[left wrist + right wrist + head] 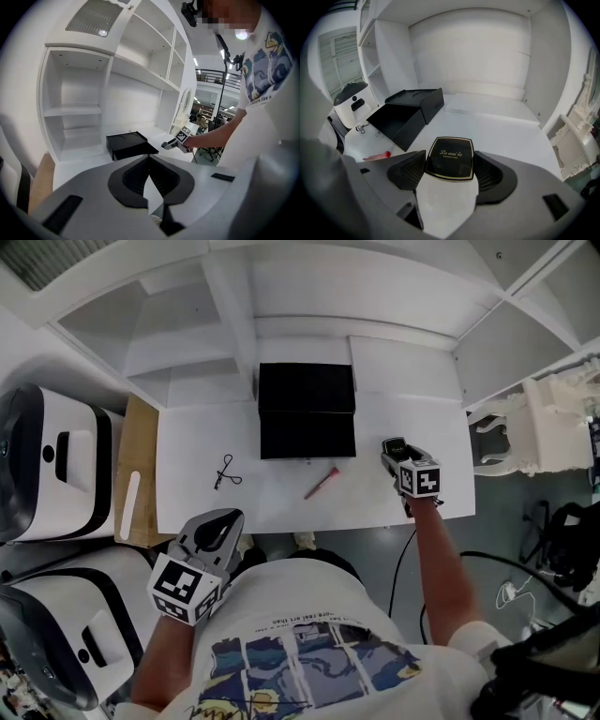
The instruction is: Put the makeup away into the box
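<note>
We hold the right gripper (395, 454) over the white table (187, 442), at about 4 o'clock from the open black rectangular box (307, 413) in the head view. Its jaws stand moderately apart and are clamped on a black square compact with a gold rim and gold lettering (450, 158). The ribbed pads (408, 171) press on the compact's left and right edges. The compact is well apart from the box, which shows at 10 o'clock in the right gripper view. We cannot tell whether the compact rests on the table or hangs just above it.

A slim pink makeup tube (322, 483) lies on the table at 6 o'clock from the box, near it but not touching. A thin black looped cord (226, 471) lies at 8 o'clock from the box.

The left gripper (149, 161) sits at the table's near edge, at 7 o'clock from the box. Its jaws are brought together at the tips, with nothing between them
</note>
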Demonstrator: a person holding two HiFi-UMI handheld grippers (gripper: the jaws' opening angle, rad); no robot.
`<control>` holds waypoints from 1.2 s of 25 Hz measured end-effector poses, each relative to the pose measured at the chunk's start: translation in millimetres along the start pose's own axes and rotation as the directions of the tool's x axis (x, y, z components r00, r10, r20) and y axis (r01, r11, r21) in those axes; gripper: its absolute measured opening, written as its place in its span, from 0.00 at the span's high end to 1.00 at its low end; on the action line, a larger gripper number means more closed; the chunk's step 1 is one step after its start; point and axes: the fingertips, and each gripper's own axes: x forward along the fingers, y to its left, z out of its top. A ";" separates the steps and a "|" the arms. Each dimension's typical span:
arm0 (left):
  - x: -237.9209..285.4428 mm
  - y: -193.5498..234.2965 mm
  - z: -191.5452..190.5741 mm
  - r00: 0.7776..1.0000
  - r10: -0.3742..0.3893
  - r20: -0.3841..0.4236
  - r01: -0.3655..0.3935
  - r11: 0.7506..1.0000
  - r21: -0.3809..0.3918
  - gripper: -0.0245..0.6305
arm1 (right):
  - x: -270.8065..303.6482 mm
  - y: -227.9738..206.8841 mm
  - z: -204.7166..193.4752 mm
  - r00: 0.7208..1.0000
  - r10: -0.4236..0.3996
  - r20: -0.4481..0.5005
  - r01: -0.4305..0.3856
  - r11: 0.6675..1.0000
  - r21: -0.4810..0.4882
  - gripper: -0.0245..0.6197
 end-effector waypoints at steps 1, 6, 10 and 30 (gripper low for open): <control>-1.0 2.0 0.2 1.000 -0.007 0.002 0.007 1.000 0.002 0.94 | -4.9 3.3 4.6 1.000 -0.002 0.007 0.002 1.000 0.001 0.44; -7.3 12.5 2.3 0.999 -0.032 0.018 0.032 0.999 0.009 0.94 | -26.4 42.7 33.4 0.997 0.054 0.051 -0.051 0.997 -0.050 0.44; -13.6 19.6 1.6 0.999 -0.044 0.030 0.044 0.999 0.014 0.94 | -28.8 89.4 58.9 0.990 0.126 0.061 -0.119 0.987 -0.111 0.44; -81.1 77.2 -33.5 0.993 0.100 0.066 -0.094 0.991 -0.095 0.94 | 53.9 258.3 96.0 0.945 0.302 -0.126 -0.327 0.866 -0.378 0.44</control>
